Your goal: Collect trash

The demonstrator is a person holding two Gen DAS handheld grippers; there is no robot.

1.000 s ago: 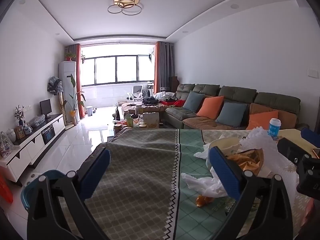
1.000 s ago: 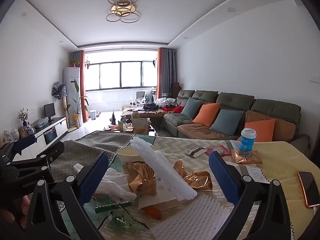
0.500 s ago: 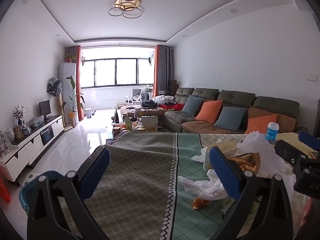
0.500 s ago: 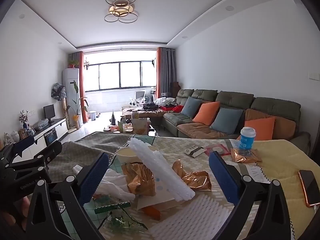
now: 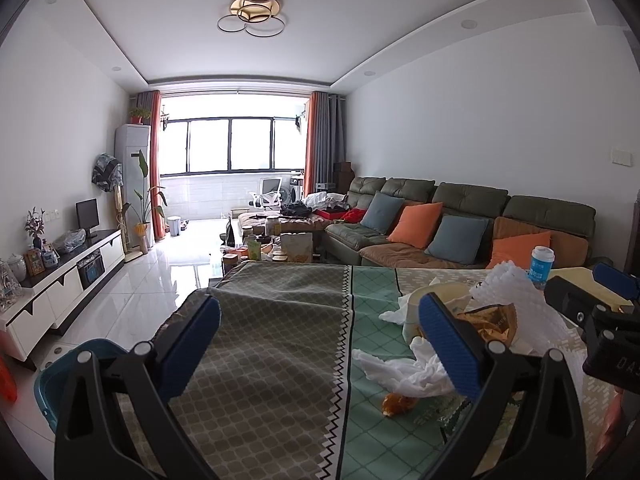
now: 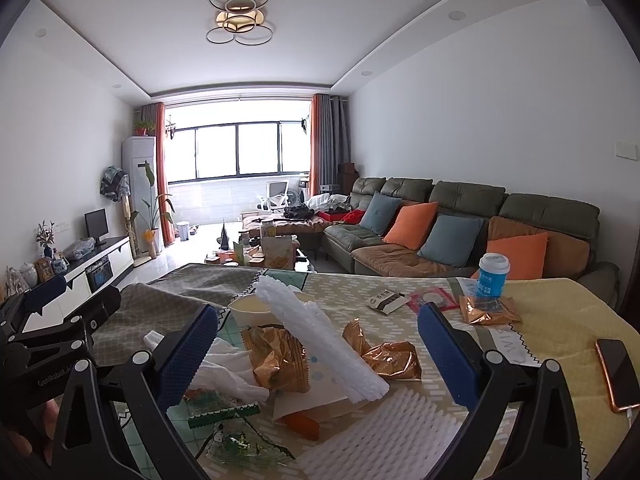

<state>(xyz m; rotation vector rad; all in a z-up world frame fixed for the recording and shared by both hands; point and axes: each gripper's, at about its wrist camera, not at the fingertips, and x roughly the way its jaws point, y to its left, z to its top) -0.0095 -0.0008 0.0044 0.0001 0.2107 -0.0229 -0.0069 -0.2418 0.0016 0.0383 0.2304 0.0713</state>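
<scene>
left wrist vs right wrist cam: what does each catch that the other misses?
Left wrist only: the teal bin on the floor beside the table, and the bare grey-checked half of the tablecloth.

Right wrist only: the phone at the table's right edge, the small black-and-white packet and the green wrapper nearest the camera.

Both: blue cup, white foam netting, gold snack wrapper, cream bowl, crumpled tissue, sofa. Both grippers open, holding nothing.

On the worktop point(image 6: 560, 320), centre of the frame: three gold snack wrappers point(image 6: 280, 360), two white foam nets point(image 6: 320, 340), one blue cup point(image 6: 493, 276), one phone point(image 6: 616, 372), one cream bowl point(image 6: 252, 308). On the sofa point(image 6: 460, 196) behind: four cushions point(image 6: 412, 220).
</scene>
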